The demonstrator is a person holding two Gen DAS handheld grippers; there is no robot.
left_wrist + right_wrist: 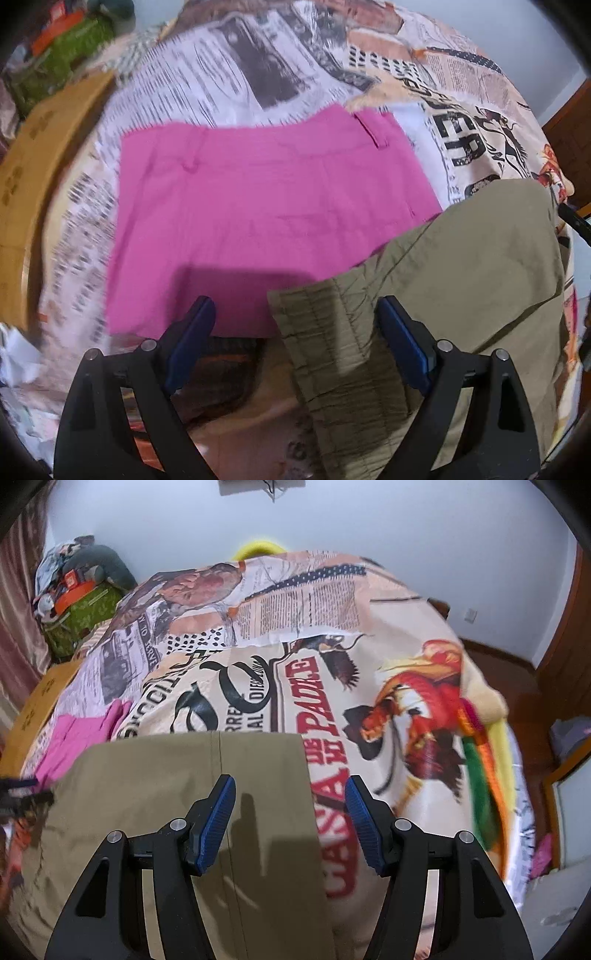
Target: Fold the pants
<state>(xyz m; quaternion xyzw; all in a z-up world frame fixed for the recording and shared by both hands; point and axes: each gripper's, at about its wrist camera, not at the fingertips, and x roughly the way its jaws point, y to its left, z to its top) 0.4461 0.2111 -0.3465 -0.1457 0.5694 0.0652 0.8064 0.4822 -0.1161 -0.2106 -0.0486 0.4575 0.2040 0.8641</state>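
Observation:
Olive-khaki pants [461, 266] lie flat on a printed bedspread. Their gathered elastic waistband [332, 350] lies between the fingers of my left gripper [295, 317], which is open and just above it. In the right wrist view the same pants [177, 775] end in a straight edge ahead. My right gripper [290, 794] is open over the pants' right edge, holding nothing. Folded pink pants [258, 206] lie flat beyond the waistband, partly covered by the khaki pants; they also show in the right wrist view [74, 738].
The bedspread [369, 701] with newspaper and rooster prints covers the bed. A wooden board [33, 177] runs along the left side. A pile of bags and clothes [81, 602] sits at the far left corner. Wooden floor [524, 686] lies to the right.

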